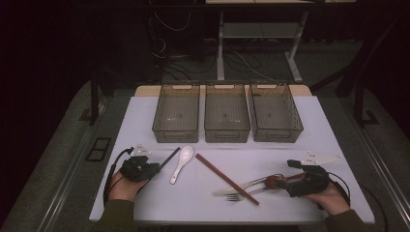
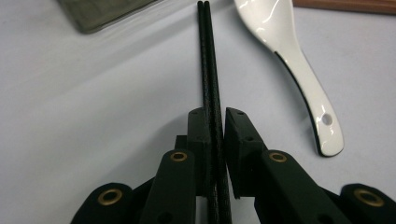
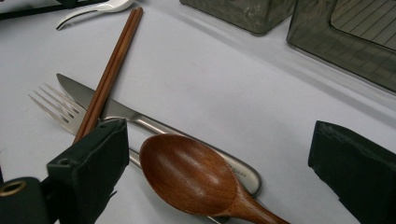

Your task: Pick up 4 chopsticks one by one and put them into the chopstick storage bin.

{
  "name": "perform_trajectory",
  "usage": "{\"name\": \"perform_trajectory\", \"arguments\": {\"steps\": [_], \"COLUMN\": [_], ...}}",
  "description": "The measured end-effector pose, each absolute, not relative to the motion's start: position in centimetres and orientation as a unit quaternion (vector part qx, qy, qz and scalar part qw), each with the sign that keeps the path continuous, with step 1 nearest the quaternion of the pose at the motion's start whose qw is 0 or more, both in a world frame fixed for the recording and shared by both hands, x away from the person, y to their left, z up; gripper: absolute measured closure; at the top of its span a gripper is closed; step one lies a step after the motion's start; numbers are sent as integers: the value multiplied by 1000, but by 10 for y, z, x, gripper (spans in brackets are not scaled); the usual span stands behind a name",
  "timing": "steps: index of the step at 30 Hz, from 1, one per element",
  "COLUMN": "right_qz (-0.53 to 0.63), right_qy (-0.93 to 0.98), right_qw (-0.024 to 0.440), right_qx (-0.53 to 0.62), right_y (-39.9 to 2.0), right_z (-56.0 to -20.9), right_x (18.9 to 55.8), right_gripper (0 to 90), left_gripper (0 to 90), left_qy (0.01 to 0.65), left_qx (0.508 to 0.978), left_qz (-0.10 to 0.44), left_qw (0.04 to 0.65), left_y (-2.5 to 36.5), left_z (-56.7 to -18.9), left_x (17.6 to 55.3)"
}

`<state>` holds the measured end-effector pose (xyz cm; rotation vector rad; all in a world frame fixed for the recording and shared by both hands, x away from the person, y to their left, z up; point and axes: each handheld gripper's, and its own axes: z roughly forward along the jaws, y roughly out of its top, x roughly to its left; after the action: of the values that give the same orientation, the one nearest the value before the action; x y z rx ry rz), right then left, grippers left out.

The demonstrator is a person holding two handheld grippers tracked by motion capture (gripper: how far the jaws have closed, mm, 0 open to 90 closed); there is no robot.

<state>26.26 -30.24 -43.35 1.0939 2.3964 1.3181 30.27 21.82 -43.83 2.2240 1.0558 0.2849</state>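
The left hand-held gripper [image 2: 215, 140] is clenched on a pair of black chopsticks [image 2: 208, 70], which is lying on the white surface [image 1: 290, 154] at seven o'clock. A white ceramic spoon [image 2: 299, 70] is seen just beside it. The right hand-held gripper [image 3: 219, 168] is released around a wooden spoon [image 3: 191, 175] at four o'clock.

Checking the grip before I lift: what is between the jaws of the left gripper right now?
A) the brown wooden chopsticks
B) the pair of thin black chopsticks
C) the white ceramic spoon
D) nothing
B: in the left gripper view the jaws of the left gripper are closed on the pair of thin black chopsticks, while the white ceramic spoon lies free beside them.
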Motion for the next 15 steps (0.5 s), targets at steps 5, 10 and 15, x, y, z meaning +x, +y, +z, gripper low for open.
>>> {"name": "perform_trajectory", "arguments": {"steps": [5,10,15], "right_qz": [445,445,446], "right_qy": [810,810,809], "right_qw": [97,98,98], "right_qx": [370,370,370], "right_y": [-302,-302,-302], "right_z": [-434,-434,-434], "right_x": [263,263,263], "right_gripper": [50,50,50], "left_gripper": [794,754,702], "left_qy": [394,392,389], "left_qx": [851,849,840], "left_qz": [104,107,110], "left_qw": [332,338,362], "left_y": [214,215,223], "left_z": [-439,-439,-432], "left_x": [306,304,297]}}
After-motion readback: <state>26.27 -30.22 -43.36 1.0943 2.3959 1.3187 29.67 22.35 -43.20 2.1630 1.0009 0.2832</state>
